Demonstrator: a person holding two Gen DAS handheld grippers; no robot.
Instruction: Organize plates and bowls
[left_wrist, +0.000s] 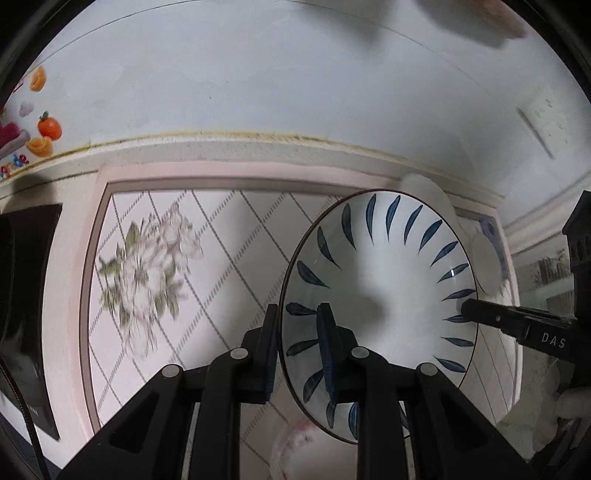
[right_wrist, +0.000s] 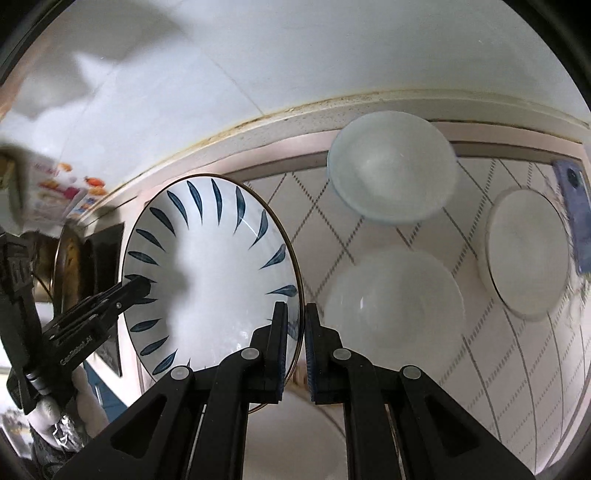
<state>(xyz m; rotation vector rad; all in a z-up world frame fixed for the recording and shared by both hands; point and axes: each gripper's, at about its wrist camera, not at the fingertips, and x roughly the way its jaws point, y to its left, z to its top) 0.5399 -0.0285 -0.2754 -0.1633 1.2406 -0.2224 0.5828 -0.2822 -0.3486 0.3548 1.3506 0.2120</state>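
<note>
Both grippers clamp the same white ceramic plate with dark blue leaf strokes round its rim (left_wrist: 384, 280): left gripper (left_wrist: 299, 314) jaws narrow, pinching the plate's left edge; right gripper (right_wrist: 295, 314) jaws near closed on the opposite edge. Plate sits tilted, clear of the diamond-patterned tablecloth with a floral print (left_wrist: 221, 236). On the cloth to its right, spaced apart: pale blue bowl (right_wrist: 391, 166) at the far edge, plain white bowl (right_wrist: 395, 306) nearer, round white flat plate (right_wrist: 524, 254) furthest right.
</note>
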